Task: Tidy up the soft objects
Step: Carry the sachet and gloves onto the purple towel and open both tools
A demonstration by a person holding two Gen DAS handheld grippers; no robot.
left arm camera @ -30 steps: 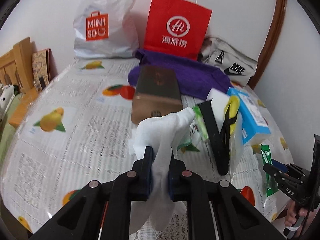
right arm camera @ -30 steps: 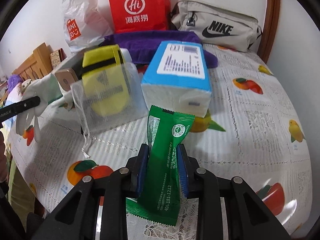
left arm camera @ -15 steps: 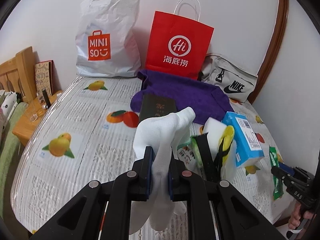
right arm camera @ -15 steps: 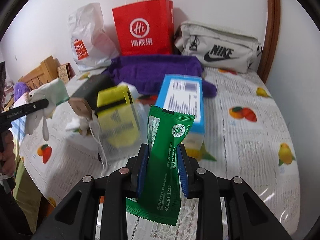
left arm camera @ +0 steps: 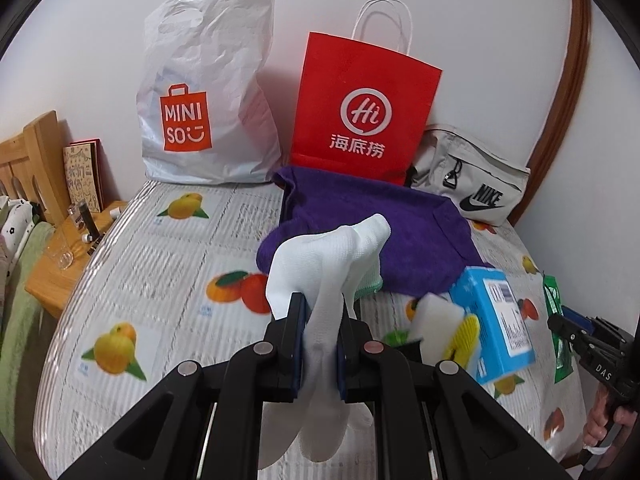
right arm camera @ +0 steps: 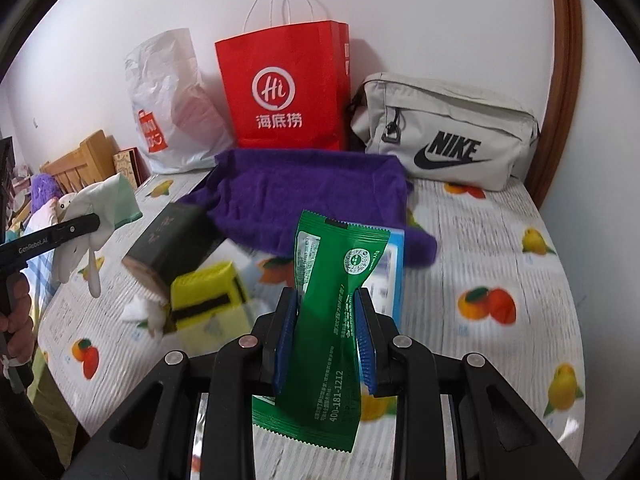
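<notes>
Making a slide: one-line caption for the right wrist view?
Right gripper holds a green packet above the fruit-print table; bags line the wall.

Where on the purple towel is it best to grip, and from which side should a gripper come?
Probably the near loose corner of the purple towel, coming from the front and above. That corner lies flat on the table and sticks out free, while the far edge is crowded by the red bag and the Nike pouch. A soft thin edge suits a pinch.
</notes>
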